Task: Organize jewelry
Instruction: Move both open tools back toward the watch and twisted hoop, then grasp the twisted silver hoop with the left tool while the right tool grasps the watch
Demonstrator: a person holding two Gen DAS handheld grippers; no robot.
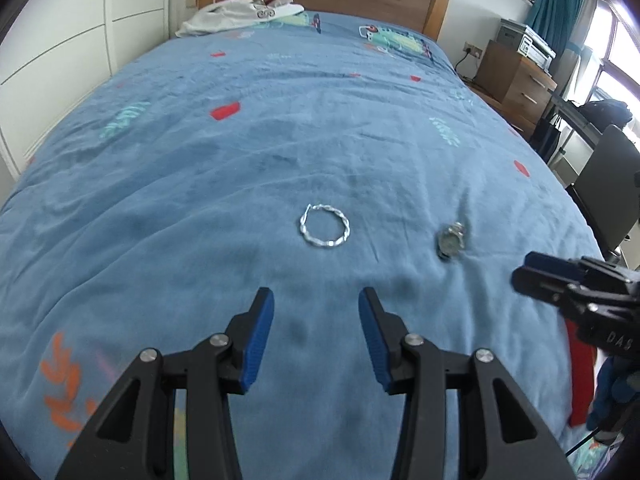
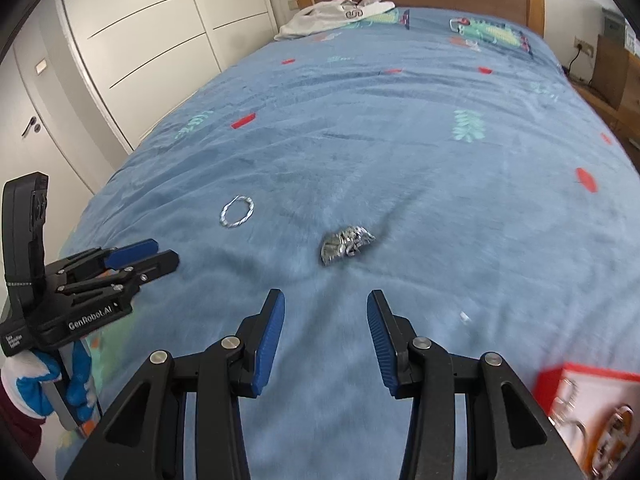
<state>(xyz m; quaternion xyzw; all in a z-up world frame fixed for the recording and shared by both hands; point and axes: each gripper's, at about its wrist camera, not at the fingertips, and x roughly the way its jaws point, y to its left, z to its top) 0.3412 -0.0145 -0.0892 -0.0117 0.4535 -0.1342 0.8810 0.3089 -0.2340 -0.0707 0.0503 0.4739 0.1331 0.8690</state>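
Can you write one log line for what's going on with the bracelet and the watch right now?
left gripper: open, empty | right gripper: open, empty | bracelet: on bed, untouched | watch: on bed, untouched

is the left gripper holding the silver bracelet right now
No, the left gripper is open and empty, while the silver bracelet lies apart on the blue bedspread ahead of it.

Right wrist view: the orange-and-white box (image 2: 592,412) at 4 o'clock is cut off by the frame edge and blurred; its printed design is unreadable. The watch (image 2: 346,245) is motion-blurred; dial detail cannot be told. Left wrist view: the right gripper (image 1: 532,276) at 3 o'clock is cut off, jaw gap indistinct.
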